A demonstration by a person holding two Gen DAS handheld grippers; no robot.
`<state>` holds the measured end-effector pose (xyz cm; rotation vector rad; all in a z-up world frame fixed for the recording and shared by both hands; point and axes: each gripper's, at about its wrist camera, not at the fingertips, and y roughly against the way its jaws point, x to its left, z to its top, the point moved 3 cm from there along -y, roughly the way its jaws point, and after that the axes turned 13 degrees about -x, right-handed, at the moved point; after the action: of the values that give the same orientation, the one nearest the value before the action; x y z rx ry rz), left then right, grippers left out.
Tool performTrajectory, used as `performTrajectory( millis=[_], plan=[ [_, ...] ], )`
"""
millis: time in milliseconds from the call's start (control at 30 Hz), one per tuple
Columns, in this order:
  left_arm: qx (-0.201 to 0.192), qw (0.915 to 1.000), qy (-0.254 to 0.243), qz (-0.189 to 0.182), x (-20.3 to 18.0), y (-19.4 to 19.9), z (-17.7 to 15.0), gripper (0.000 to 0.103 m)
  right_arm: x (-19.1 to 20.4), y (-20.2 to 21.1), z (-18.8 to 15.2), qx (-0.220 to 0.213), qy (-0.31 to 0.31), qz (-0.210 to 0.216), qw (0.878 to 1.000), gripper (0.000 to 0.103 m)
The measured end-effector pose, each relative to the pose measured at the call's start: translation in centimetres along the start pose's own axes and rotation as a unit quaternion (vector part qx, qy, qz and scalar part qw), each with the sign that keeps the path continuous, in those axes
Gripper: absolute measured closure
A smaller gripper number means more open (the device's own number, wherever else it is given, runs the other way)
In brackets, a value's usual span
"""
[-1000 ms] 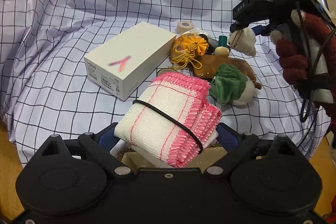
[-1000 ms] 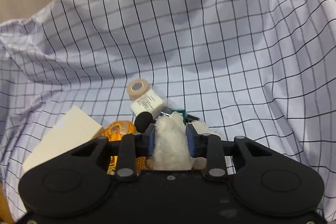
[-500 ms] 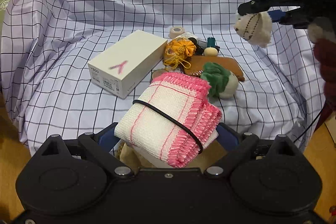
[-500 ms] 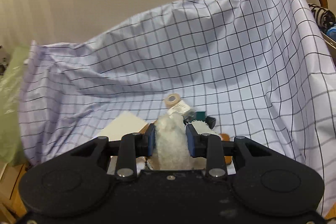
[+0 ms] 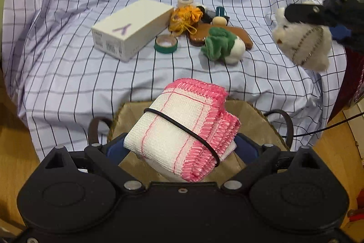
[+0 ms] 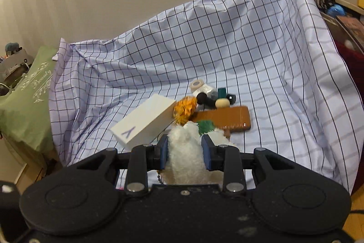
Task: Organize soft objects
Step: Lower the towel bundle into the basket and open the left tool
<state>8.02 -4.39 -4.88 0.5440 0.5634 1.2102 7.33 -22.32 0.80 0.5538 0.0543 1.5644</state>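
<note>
My left gripper (image 5: 179,147) is shut on a folded white cloth with pink edging (image 5: 184,129), bound by a black band, and holds it above a woven basket (image 5: 257,115) at the near edge of the checked sheet. My right gripper (image 6: 184,153) is shut on a white plush toy (image 6: 185,156); the toy also shows in the left wrist view (image 5: 302,47), held in the air at the right. A green and white plush (image 5: 224,44) lies on the sheet.
On the checked sheet (image 5: 68,74) lie a white box (image 5: 132,27), a green tape ring (image 5: 166,43), an orange tassel charm (image 5: 185,17), a brown wooden board (image 5: 238,37), a beige tape roll (image 5: 185,1) and small dark items. A green bag (image 6: 25,101) stands at the left.
Both grippers pulled back and up from the pile, each still holding its object. The basket came into view under the left gripper. The green tape ring is now uncovered.
</note>
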Motion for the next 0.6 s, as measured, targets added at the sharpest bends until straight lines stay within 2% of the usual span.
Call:
performTrajectory(
  millis=[367,600],
  plan=[
    [-0.016,0.9996,0.004,0.021,-0.8,2.0,-1.6,0.01,-0.3,4.4,-2.9,-0.003,-0.012,-0.001,1.0,0.073],
    [-0.006,0.9995,0.023,0.02,-0.6,1.9,-2.3,0.009,-0.5,5.3,-3.6,0.002,-0.021,0.0,1.0,0.073]
  ],
)
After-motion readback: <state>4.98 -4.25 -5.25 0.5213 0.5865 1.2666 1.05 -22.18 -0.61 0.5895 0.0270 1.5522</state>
